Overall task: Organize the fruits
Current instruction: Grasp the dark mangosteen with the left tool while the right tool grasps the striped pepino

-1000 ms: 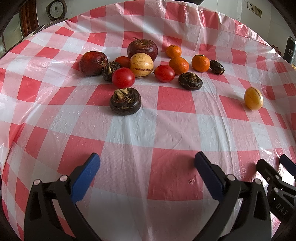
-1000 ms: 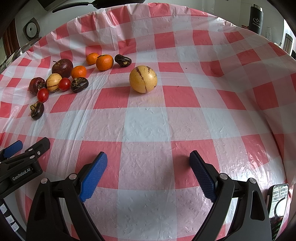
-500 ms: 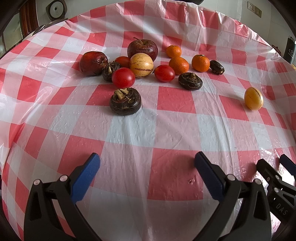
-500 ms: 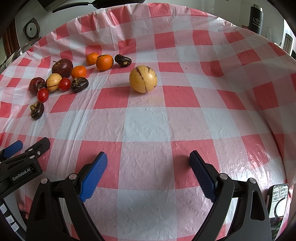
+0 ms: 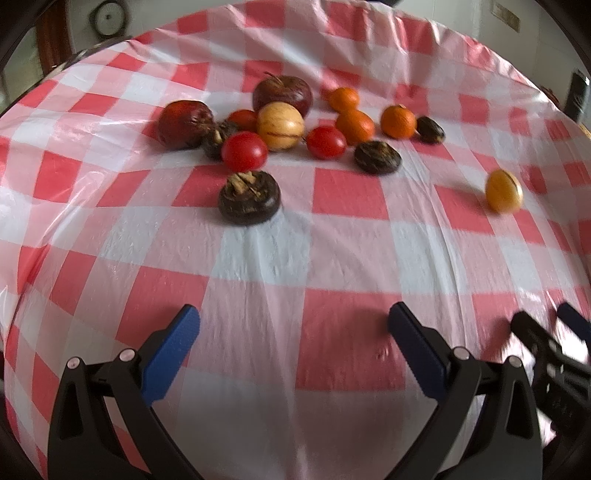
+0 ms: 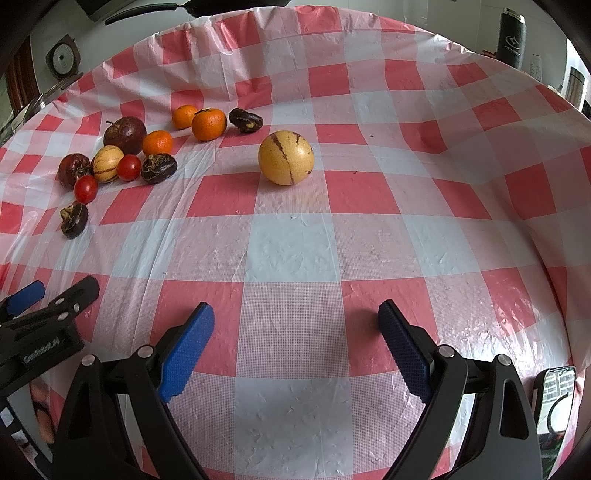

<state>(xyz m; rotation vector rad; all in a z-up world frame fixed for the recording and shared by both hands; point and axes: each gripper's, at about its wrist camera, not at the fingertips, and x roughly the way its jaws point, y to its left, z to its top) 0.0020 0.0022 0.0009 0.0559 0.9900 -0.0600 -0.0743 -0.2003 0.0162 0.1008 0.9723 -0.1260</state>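
A cluster of fruit lies on the checked tablecloth (image 5: pixel 258 258): two dark red apples (image 5: pixel 282 92), a striped yellow melon (image 5: pixel 280 125), red tomatoes (image 5: pixel 244 151), three oranges (image 5: pixel 398 121) and several dark water chestnuts (image 5: pixel 249 197). A second striped yellow melon (image 6: pixel 286 157) sits alone, straight ahead of my right gripper (image 6: pixel 295 332). My left gripper (image 5: pixel 293 336) hovers over bare cloth short of the nearest chestnut. Both grippers are open and hold nothing.
The cloth-covered table (image 6: pixel 443 221) curves away at the edges. A dark flask (image 6: pixel 511 37) stands past the far right edge. A round gauge (image 5: pixel 109 16) sits beyond the far left. The left gripper (image 6: pixel 44 314) shows at the right wrist view's lower left.
The left wrist view has blurred and shifted slightly, so the left gripper has begun to move. The right gripper and all the fruit are where they were.
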